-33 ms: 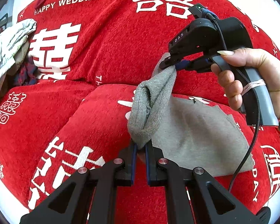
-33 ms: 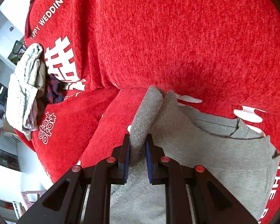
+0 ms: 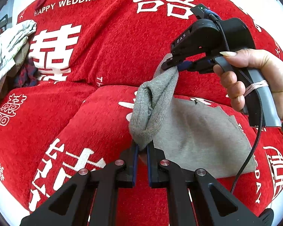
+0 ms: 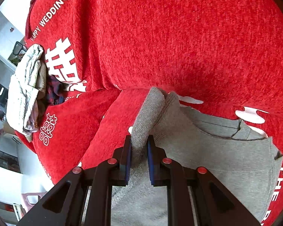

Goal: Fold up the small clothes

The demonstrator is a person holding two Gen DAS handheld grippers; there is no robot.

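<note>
One grey garment [image 3: 194, 137] lies on one red sofa cover [image 3: 107, 56]. Two grippers [image 3: 141, 146] [image 3: 171, 66]. Left of the garment, one clothes pile [image 3: 7, 56], perhaps three pieces.

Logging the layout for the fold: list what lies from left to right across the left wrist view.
Pile of pale crumpled clothes → dark plaid fabric → lifted edge of the grey knit garment → black right gripper pinching it → hand on the grip.
</note>
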